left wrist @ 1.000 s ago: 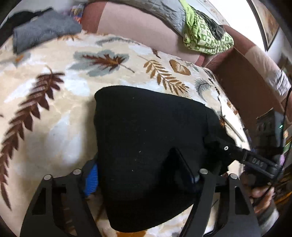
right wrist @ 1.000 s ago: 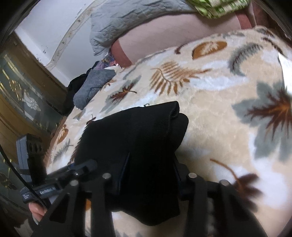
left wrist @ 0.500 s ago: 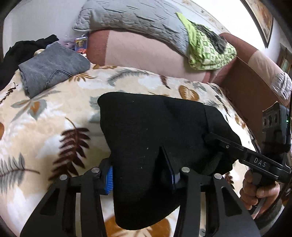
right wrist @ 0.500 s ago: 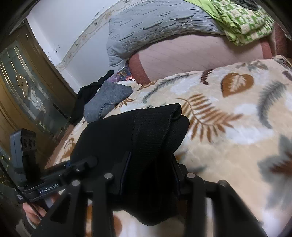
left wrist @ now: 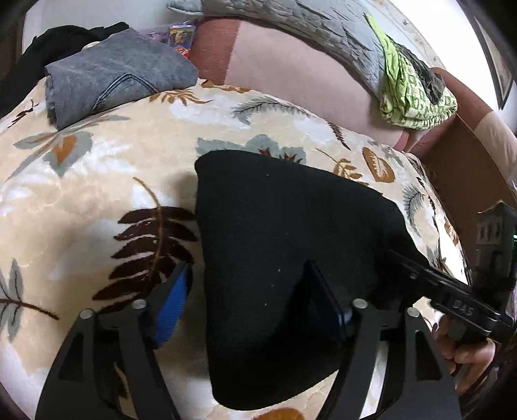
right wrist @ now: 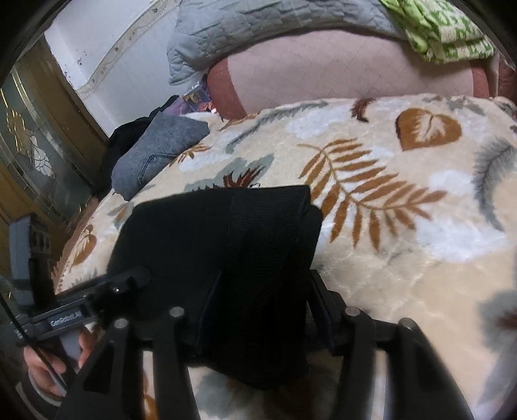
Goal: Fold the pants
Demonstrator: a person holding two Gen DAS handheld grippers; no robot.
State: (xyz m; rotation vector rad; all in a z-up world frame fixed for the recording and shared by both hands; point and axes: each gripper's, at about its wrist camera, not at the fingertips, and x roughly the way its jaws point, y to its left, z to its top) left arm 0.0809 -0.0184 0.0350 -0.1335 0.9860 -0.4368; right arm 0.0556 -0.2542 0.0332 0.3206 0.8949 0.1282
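Observation:
Black folded pants (left wrist: 284,210) lie on a cream blanket with a leaf print (left wrist: 97,181). My left gripper (left wrist: 247,268) straddles their near left part. Its jaws are opening, and the blue pad (left wrist: 171,307) stands clear of the cloth's edge. In the right wrist view the same pants (right wrist: 210,226) show a ribbed waistband fold. My right gripper (right wrist: 265,274) straddles that fold, its jaws opening with the cloth still between them. Each gripper also shows in the other's view: the right gripper (left wrist: 404,258) and the left gripper (right wrist: 135,278), each held by a hand.
Folded grey jeans (left wrist: 110,80) and a black garment (left wrist: 48,42) lie at the blanket's far left corner. A pink and brown backrest (left wrist: 290,74) carries a grey quilt (left wrist: 290,22) and a green patterned cloth (left wrist: 413,97). A wooden door with glass (right wrist: 29,129) stands left.
Both grippers carried the pants across the blanket toward the backrest and the grey jeans. Both jaws have widened, and the left blue pad has come off the pants' edge.

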